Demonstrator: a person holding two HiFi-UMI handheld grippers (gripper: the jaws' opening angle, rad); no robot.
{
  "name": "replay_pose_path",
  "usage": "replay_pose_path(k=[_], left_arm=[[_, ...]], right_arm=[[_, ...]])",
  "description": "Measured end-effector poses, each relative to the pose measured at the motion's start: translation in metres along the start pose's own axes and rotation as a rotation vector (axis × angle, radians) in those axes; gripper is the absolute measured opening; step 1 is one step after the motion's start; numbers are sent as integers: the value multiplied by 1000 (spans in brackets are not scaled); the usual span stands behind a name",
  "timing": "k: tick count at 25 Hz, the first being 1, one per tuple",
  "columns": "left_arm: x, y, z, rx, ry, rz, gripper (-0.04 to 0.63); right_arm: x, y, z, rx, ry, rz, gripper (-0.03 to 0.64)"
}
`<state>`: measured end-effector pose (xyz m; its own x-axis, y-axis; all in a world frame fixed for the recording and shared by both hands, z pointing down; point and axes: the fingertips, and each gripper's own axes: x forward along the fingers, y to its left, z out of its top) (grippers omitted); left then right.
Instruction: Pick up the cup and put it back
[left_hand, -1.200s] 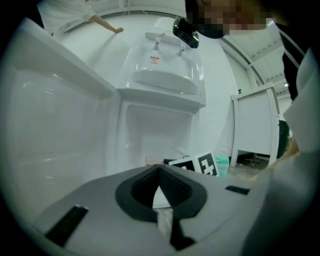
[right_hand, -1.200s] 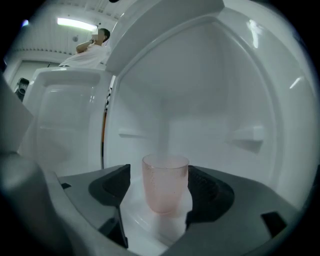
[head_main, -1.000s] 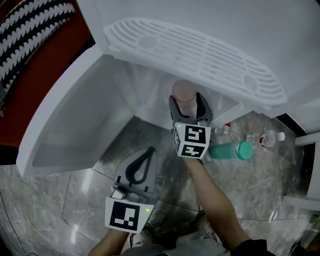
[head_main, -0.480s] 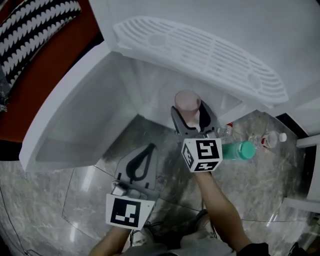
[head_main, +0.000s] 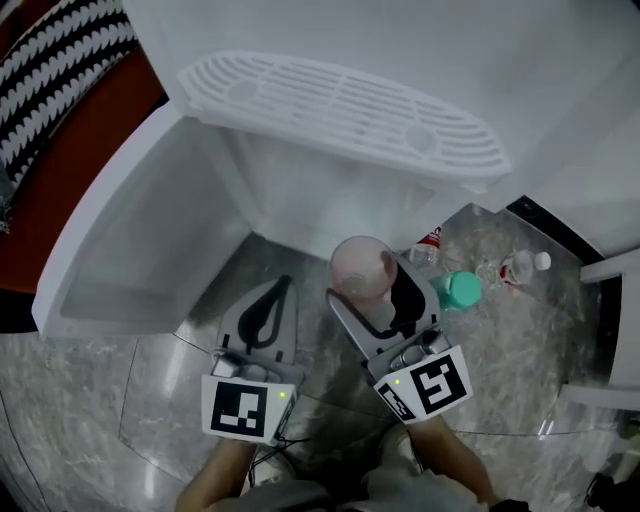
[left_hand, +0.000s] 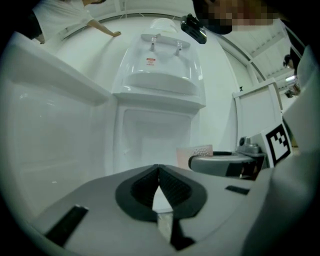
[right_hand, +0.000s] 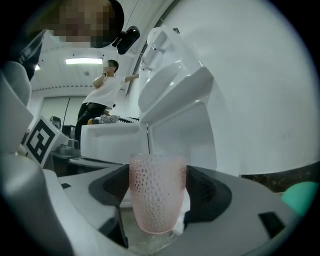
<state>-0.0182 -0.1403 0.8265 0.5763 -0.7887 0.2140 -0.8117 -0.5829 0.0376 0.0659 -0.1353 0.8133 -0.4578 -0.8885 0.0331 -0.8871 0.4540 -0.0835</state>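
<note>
Right gripper view: dimpled pink cup (right_hand: 157, 192)

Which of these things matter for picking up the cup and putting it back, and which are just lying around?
Job in hand:
pink cup
right gripper, shut on the cup
white dispenser, likely where the cup goes

Lying about:
teal bottle
white-capped bottle
red-labelled bottle
left gripper, shut, empty
</note>
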Motion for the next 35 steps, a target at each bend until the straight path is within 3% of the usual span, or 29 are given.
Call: replay_pose_path(k=[6, 16, 24, 29, 35], left_arm=[[-3, -19, 13, 14, -20, -23, 14], [-22, -11, 28, 15, -52, 0, 14], [-52, -8, 70, 161, -40, -31, 14], [-86, -4, 136, 137, -16, 5, 14], [-137, -17, 259, 146, 13, 17, 13]], right_arm=[[-16, 11, 2, -6, 14, 37, 353], [-21, 27, 24, -1, 19, 113, 353], [-27, 51, 78, -38, 6, 193, 353], [-33, 66, 144, 14, 23, 192, 353], [-50, 98, 266, 20, 57, 207, 353]])
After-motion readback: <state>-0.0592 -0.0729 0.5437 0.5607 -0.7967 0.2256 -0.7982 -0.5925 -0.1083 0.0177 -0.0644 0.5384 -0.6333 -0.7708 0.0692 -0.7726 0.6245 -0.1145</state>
